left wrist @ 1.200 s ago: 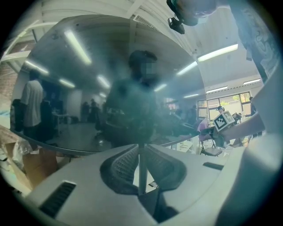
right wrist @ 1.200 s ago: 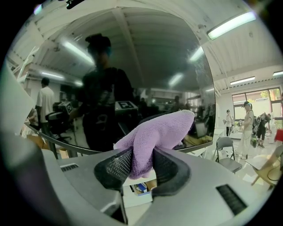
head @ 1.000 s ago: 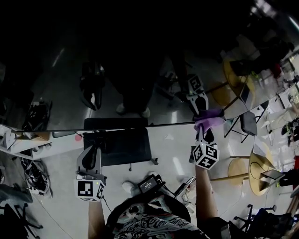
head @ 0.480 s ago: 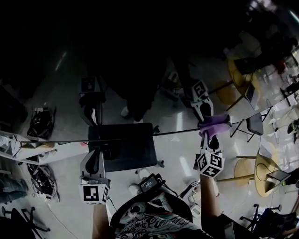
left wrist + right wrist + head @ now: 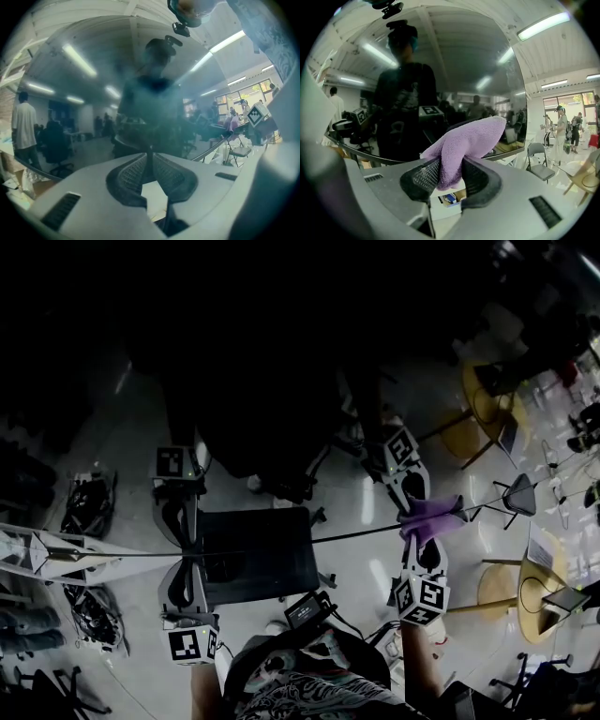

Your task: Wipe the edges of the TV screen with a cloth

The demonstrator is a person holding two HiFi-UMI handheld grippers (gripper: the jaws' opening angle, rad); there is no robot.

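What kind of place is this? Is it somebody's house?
Probably not a house. It looks like a big shared office or workshop: long strip lights on the ceiling, a metal folding chair, round wooden tables, and several people standing by the windows.

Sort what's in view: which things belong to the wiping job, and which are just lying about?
Job: TV screen, purple cloth, right gripper clamping it.
Lying about: folding chair, round wooden table, cable tangle on the floor.
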